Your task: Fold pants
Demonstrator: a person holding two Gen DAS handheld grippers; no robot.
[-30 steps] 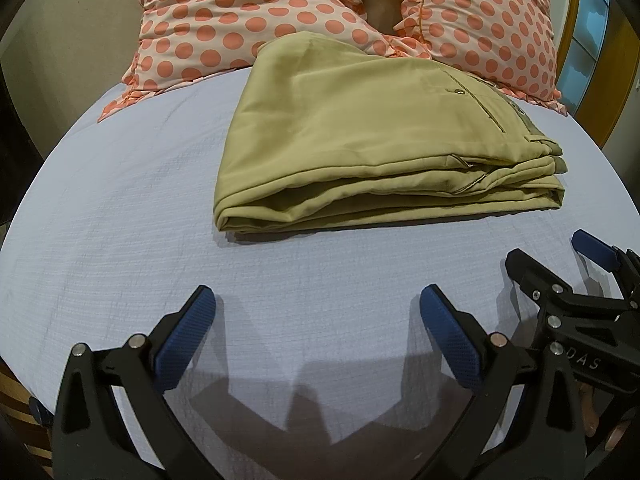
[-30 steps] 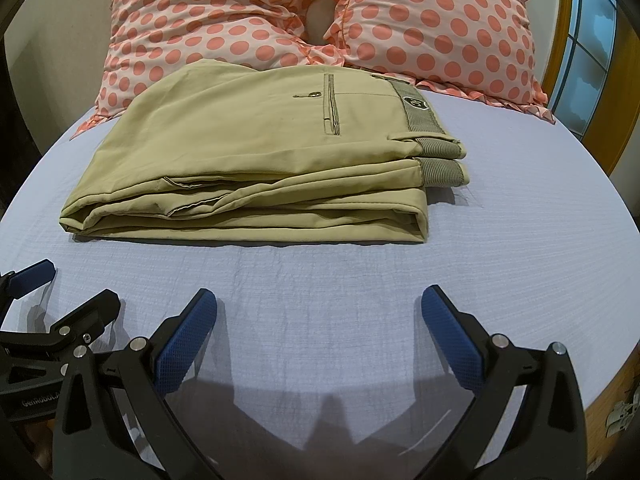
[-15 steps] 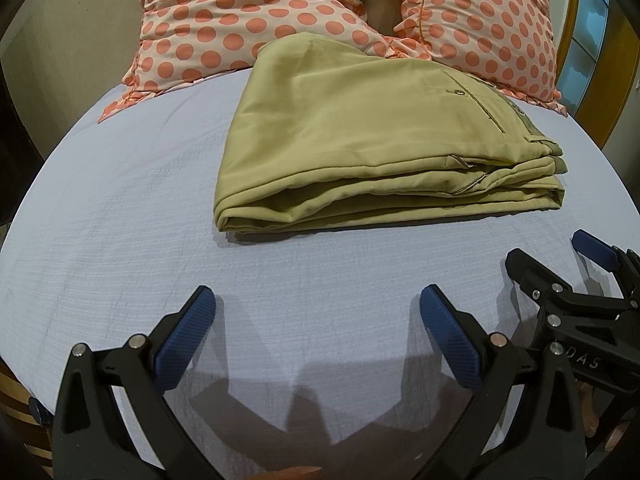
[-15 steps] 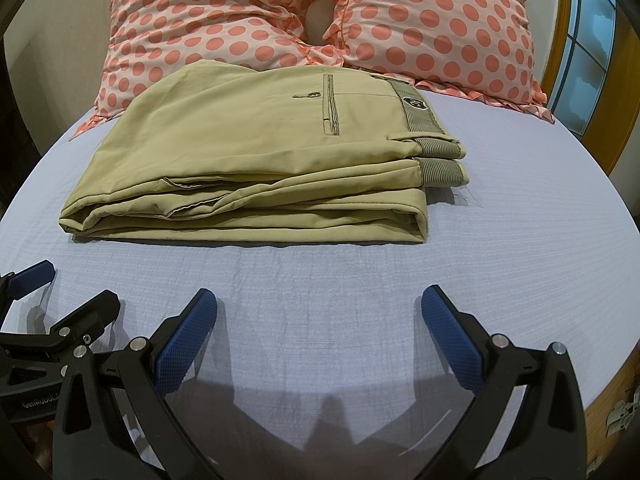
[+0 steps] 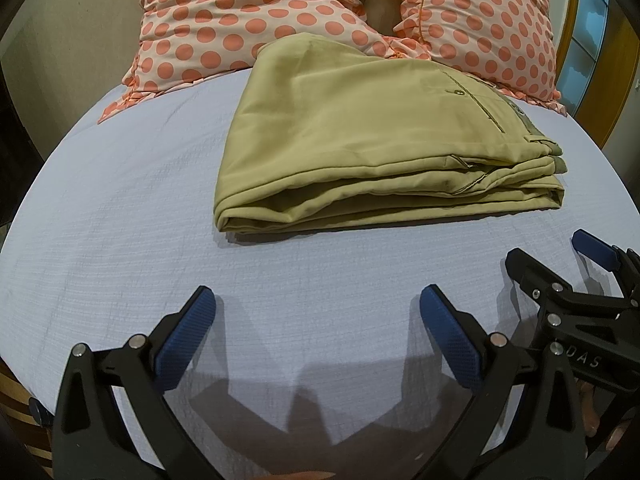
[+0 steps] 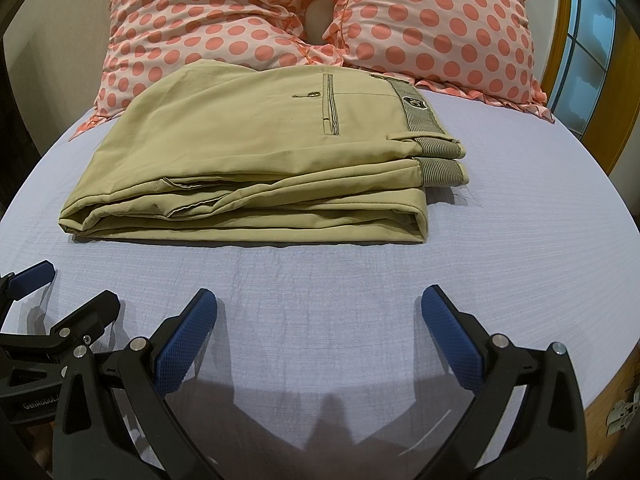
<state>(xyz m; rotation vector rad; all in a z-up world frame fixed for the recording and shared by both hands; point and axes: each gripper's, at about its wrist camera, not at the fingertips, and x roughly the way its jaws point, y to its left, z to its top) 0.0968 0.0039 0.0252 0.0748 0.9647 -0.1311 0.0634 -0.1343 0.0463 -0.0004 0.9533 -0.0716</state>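
Two pink polka-dot pillows (image 6: 320, 20) lean at the head of a pale lavender bedsheet (image 6: 520, 220), beside a wood-framed window (image 6: 588, 48).

Black left gripper (image 5: 316, 312) and right gripper (image 6: 319, 312), blue ribbed pads, silver screws.

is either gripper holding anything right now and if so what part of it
Nothing is held. The left gripper and right gripper are both open over the bedsheet, short of the folded pants.
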